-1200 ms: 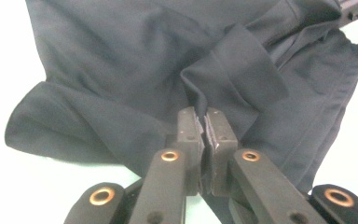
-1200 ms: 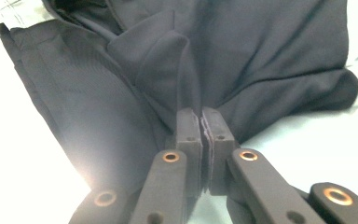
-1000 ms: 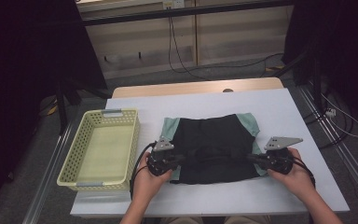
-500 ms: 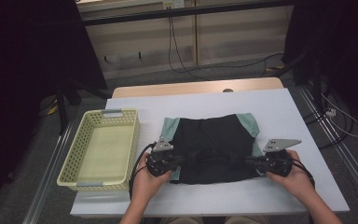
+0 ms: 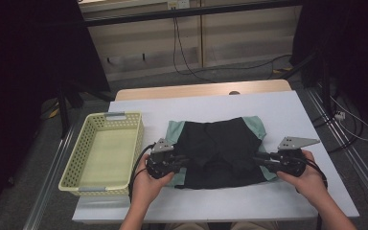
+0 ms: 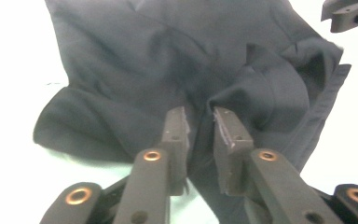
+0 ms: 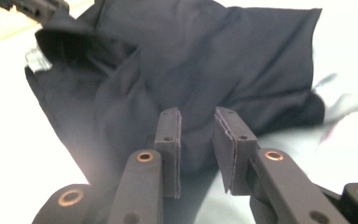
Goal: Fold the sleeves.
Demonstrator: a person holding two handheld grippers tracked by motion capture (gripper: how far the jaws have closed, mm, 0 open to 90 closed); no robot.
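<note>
A: A dim workroom, cables trailing across the floor behind a white-topped bench [image 5: 297, 115]. What lies on it?

B: A dark garment with pale green trim [image 5: 220, 148], folded and rumpled, at the bench's middle. A yellow perforated basket [image 5: 136, 132] stands just beside it at the left edge.

A: And the person?

B: Both forearms come in from the near side. The left hand-held gripper [image 5: 178, 160] sits at the garment's near-left edge, the right hand-held gripper [image 5: 261, 160] at its near-right edge, and the two point inward toward each other across the cloth.

A: Are they gripping the fabric?

B: No. In the left gripper view, the left hand-held gripper [image 6: 200, 116] shows a narrow gap between its jaws, which have just been opening. A ridge of dark cloth rises at the gap, but the pads [image 6: 221, 128] do not press on it. In the right gripper view, the right hand-held gripper [image 7: 196, 116] is likewise parted, its jaws having just been opening, with cloth lying behind and below the gap and free of the pads [image 7: 223, 130].

A: Anything else visible?

B: The tip of the opposite gripper shows at an upper corner of each gripper view, beyond the garment.
</note>
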